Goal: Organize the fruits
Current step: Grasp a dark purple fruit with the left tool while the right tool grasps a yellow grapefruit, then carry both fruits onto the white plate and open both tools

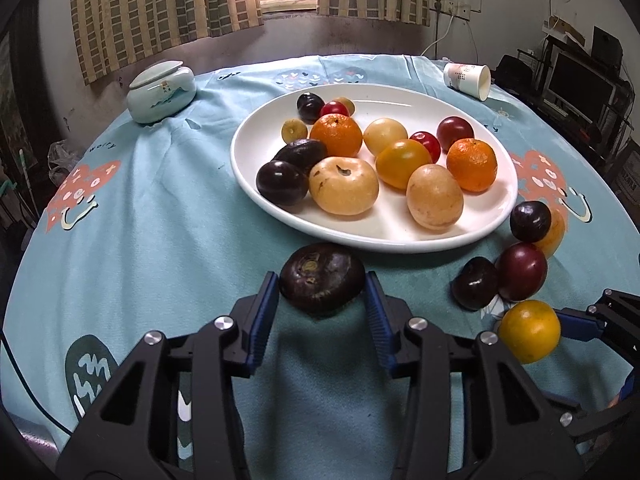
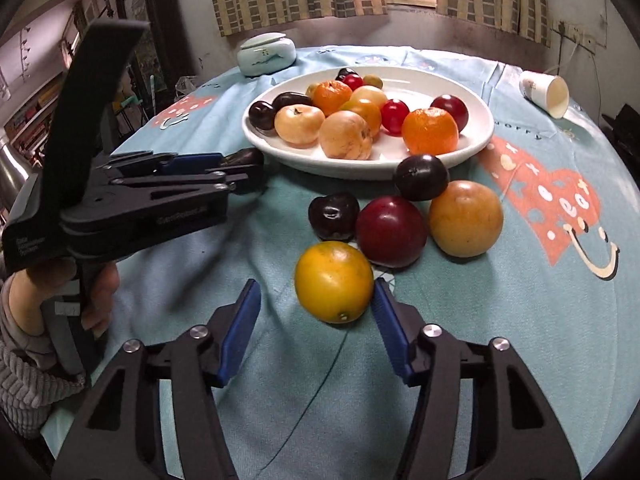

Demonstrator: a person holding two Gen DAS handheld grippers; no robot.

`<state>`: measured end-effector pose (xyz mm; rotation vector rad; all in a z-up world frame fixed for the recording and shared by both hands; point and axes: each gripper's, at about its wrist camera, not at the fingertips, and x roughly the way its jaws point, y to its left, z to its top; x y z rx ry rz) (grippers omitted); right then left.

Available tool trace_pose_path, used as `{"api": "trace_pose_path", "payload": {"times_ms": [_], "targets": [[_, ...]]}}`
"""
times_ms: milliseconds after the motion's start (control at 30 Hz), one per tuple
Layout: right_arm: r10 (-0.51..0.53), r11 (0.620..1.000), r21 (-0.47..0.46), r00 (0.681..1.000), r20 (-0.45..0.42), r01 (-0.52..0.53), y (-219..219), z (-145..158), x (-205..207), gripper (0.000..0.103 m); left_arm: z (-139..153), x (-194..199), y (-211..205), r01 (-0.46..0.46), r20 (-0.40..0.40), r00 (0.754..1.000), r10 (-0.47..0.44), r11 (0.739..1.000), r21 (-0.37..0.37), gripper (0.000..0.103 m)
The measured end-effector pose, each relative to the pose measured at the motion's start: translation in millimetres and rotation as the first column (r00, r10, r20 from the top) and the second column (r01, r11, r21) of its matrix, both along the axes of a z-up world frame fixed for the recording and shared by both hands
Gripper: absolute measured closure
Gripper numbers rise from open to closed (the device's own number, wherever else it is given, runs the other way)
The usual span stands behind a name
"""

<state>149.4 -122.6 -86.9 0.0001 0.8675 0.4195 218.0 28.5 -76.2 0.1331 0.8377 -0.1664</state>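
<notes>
My left gripper is shut on a dark purple fruit that rests on the teal tablecloth just in front of the white plate. Both blue pads press its sides. The plate holds several oranges, pale yellow fruits, dark plums and small red ones. My right gripper is open around a yellow-orange fruit. Its right pad is at the fruit's skin, while a gap remains on the left. From the right wrist view, the left gripper shows at left with the dark fruit.
A dark plum, a red plum, a yellow-tan fruit and another dark plum lie loose beside the plate. A lidded ceramic jar and a tipped paper cup sit at the far edge.
</notes>
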Motion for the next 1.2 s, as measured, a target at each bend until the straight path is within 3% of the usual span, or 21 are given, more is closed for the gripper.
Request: {"api": "trace_pose_path", "payload": {"times_ms": [133, 267, 433, 733, 900, 1067, 1200], "targets": [[-0.027, 0.998, 0.049, 0.999, -0.025, 0.028, -8.6, -1.5, 6.6, 0.059, 0.6, -0.5, 0.5, -0.001, 0.001, 1.0, 0.001, 1.0, -0.002, 0.059], [-0.03, 0.998, 0.061, 0.999, -0.028, 0.032, -10.0, -1.9, 6.7, 0.063, 6.3, -7.6, -2.1, -0.002, 0.023, 1.0, 0.002, 1.0, -0.002, 0.059], [-0.022, 0.998, 0.057, 1.0, -0.017, 0.023, -8.7, 0.9, 3.8, 0.063, 31.7, -39.4, -11.5, 0.011, 0.145, 0.989, -0.014, 1.0, 0.022, 0.059], [-0.071, 0.991, 0.118, 0.995, 0.066, 0.063, -29.3, 24.3, -14.7, 0.063, 66.4, -86.5, -6.9, 0.0, 0.272, 0.962, 0.0, 1.0, 0.0, 0.059], [-0.125, 0.984, 0.145, 0.983, 0.137, 0.105, -51.9, 57.0, -10.2, 0.063, 86.1, -77.0, -12.2, 0.0, 0.325, 0.946, -0.011, 0.999, 0.035, 0.059], [-0.156, 0.983, 0.13, 0.967, 0.202, 0.131, -64.5, 88.6, 19.2, 0.063, 97.1, -48.9, -20.6, -0.007, 0.352, 0.936, -0.017, 0.998, 0.066, 0.059], [-0.159, 0.983, 0.125, 0.962, 0.221, 0.134, -65.8, 97.3, 50.3, 0.063, 95.4, -22.4, -26.3, -0.023, 0.358, 0.934, -0.013, 0.995, 0.095, 0.059]]}}
